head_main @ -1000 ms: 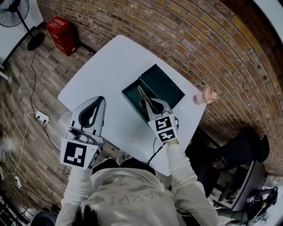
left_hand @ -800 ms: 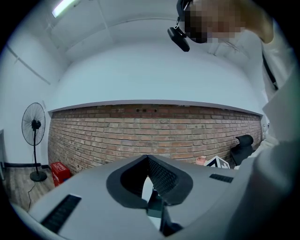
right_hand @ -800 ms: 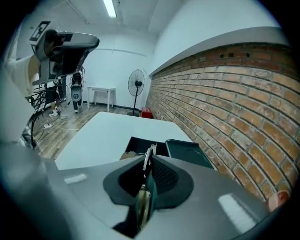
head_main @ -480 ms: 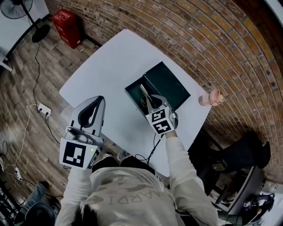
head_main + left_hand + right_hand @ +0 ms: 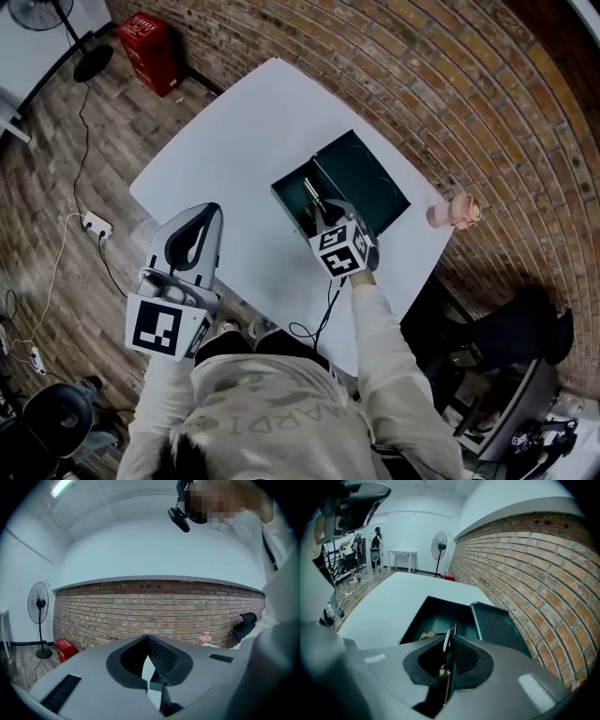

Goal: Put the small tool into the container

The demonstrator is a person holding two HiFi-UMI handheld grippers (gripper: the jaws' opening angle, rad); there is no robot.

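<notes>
**Item: small tool** (image 5: 312, 194). A thin metal piece, clenched between the jaws of the right gripper (image 5: 323, 216). Its free end points toward 11 o'clock, over the open box (image 5: 287, 208). It is not lying in the box yet. Whether its tip touches the floor of the box cannot be told.

**Item: box.** Dark green, on the white table (image 5: 234, 141), at 4 o'clock from the table's middle. Its lid (image 5: 366, 183) is thrown back toward 2 o'clock. The right gripper view shows a pale object (image 5: 425, 634) already inside, of unclear kind.

**Item: left gripper** (image 5: 214, 214). Jaws together with nothing between them, hanging over the table's near edge at 8 o'clock from the box.

**Change over the last second.** The right gripper has crept a little toward the box and tipped more steeply. Its hold on the tool is unaltered. The left gripper has kept its place.

**Assessment.** The carry looks all but finished. What probably remains is to lower the tool and let it go inside the walls.
</notes>
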